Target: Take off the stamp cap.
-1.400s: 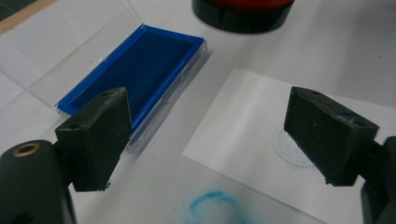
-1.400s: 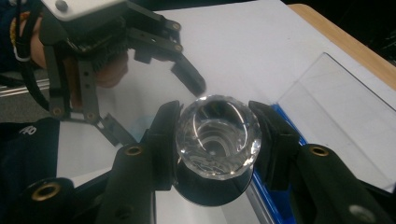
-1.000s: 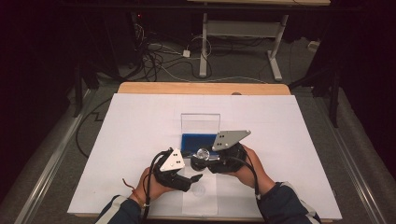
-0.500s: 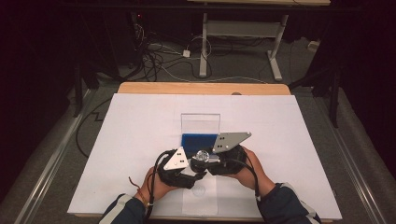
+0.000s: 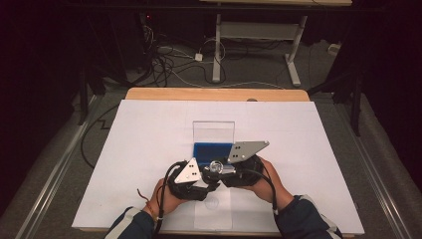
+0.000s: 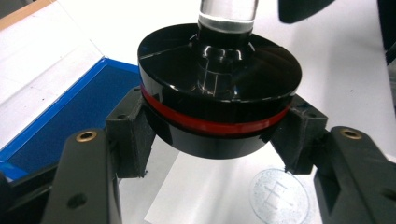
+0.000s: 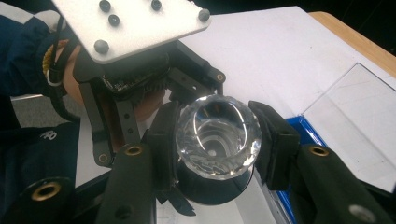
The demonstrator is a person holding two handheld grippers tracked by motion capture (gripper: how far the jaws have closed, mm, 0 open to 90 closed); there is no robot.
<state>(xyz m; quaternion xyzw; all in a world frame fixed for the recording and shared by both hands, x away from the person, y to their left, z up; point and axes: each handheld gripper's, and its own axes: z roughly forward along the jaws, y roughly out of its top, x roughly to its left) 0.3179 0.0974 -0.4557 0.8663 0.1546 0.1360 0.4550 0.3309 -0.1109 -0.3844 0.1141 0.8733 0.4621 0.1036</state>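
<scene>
The left tool (image 6: pixel 219 154) is clenched on the black round base of a stamp (image 6: pixel 219 98); its jaws have just been closing, and both pads now press on opposite sides of that base, just below the thin red ring that runs round it. The right tool (image 7: pixel 218 140) is clenched on the clear faceted knob at the stamp's other end, one pad on each side of the knob. So both tools grip the one stamp (image 5: pixel 217 168) at once, and it is lifted off the table (image 5: pixel 149 129), held between the two hands near the table's front edge.

The stamp has a wide, glossy black disc for a base, with the red band round its edge, and a clear, glass-like handle rising from the middle of the disc. In the right gripper view the handle ends in a cut, many-sided knob that one can see down into.

Just beyond the stamp lies an open ink pad case (image 5: pixel 213 149): a blue tray flat on the table with its clear lid standing up behind it. Below the stamp, on a white slip of paper (image 6: pixel 210 196), sits a round, pale blue stamped mark (image 6: pixel 279 195) with a character in it.

Counted: one stamp, one ink pad case, one slip of paper, one stamped mark, two tools. The table is covered by a white sheet, with a strip of bare wood along the far edge.
</scene>
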